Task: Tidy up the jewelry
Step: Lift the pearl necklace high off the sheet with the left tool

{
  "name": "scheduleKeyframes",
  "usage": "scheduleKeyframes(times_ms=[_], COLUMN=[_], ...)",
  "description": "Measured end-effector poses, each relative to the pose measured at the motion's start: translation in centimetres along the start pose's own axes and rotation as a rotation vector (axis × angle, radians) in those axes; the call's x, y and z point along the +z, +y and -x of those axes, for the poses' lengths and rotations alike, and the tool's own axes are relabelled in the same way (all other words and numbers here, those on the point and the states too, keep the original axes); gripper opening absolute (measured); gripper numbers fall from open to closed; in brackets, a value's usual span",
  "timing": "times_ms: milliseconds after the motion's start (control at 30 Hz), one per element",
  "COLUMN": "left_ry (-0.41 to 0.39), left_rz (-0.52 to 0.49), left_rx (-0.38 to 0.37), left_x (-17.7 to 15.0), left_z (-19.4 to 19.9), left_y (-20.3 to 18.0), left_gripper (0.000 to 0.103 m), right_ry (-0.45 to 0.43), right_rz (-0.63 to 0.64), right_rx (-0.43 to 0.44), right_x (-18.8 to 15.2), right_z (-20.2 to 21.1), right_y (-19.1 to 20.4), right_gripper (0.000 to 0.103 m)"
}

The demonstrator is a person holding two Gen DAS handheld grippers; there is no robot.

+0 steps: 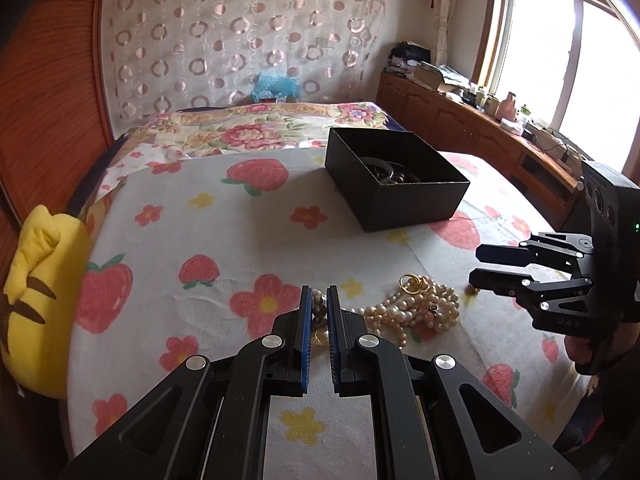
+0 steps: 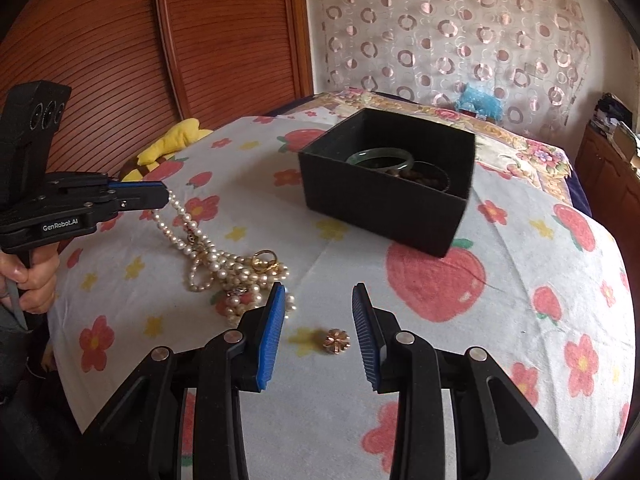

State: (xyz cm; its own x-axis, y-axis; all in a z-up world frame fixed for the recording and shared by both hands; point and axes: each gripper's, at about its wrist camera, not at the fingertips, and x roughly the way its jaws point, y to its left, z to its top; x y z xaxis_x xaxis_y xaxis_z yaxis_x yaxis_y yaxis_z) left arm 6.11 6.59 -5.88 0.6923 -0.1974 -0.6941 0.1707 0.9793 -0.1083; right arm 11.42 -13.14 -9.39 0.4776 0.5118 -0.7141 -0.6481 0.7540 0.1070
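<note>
Left tool (image 1: 319, 300): blue-padded fingers pressed nearly together, pinching a strand of the cream-white pearl necklace (image 1: 416, 308). In the right wrist view this tool (image 2: 162, 196) holds the strand raised off the bed, the pearls running down from its tip to the heap lying on the cover.

Right tool (image 2: 319, 312): fingers spread wide, holding nothing. It hovers just above the bed cover, with a small rose-gold flower-shaped ornament (image 2: 336, 341) lying on the cover between and slightly short of the fingertips. Its left finger pad (image 2: 272, 328) is just beside the edge of the pearl heap; contact cannot be confirmed. In the left wrist view the same tool (image 1: 478, 266) sits to the right of the heap, fingers apart.

Pearl heap: coiled in several loops on the white bed cover printed with strawberries and flowers (image 2: 400, 360). Two gold rings (image 2: 264, 261) rest on top of the loops at the far side.

Beyond the heap: an open black cardboard box (image 2: 384, 204) stands on the cover, well apart from both tools. Inside it lie a green jade-like bangle (image 2: 378, 157) and a dark brown beaded bracelet (image 2: 424, 178).

At the left edge of the bed, a yellow plush toy (image 1: 40, 300) rests against the wooden headboard panel (image 2: 224, 32).
</note>
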Motion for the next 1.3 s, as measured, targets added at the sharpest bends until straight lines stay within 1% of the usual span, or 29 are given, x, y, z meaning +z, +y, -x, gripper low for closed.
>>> scheduleKeyframes(times_ms=[267,533,633,767,933,1100,1200,1267,1300], left_ry=[-0.014,0.022,0.038,0.068,0.097,0.102,0.12,0.113,0.114], left_rz=[0.003,0.014,0.008,-0.005,-0.026,-0.038,-0.035,-0.028,-0.025], left_rx=[0.006,0.021,0.025,0.022,0.011,0.024,0.037,0.037,0.034], left_x=[0.2,-0.7,-1.1,-1.6,-2.3,-2.0,-1.7,-1.7,-1.7], left_z=[0.4,-0.5,-0.7,-1.2,-1.8,-2.6,-3.3,-3.3,-3.4], left_y=[0.6,1.5,1.5,1.4,0.6,0.3,0.6,0.8,0.8], left_gripper=[0.006,0.006,0.007,0.01,0.012,0.012,0.013,0.013,0.008], right_ry=[0.032,0.043,0.043,0.04,0.038,0.037,0.038,0.039,0.039], right_rz=[0.036,0.043,0.046,0.032,0.027,0.029,0.029,0.029,0.028], right_rx=[0.027,0.031,0.023,0.008,0.003,0.003,0.004,0.003,0.004], right_x=[0.3,0.2,0.1,0.2,0.3,0.2,0.2,0.2,0.2], right_z=[-1.2,-1.4,-1.3,-1.1,-1.1,-1.1,-1.1,-1.1,-1.1], right_y=[1.6,1.7,1.7,0.9,0.7,0.6,0.6,0.6,0.6], right_gripper=[0.037,0.037,0.027,0.022,0.022,0.022,0.022,0.022,0.022])
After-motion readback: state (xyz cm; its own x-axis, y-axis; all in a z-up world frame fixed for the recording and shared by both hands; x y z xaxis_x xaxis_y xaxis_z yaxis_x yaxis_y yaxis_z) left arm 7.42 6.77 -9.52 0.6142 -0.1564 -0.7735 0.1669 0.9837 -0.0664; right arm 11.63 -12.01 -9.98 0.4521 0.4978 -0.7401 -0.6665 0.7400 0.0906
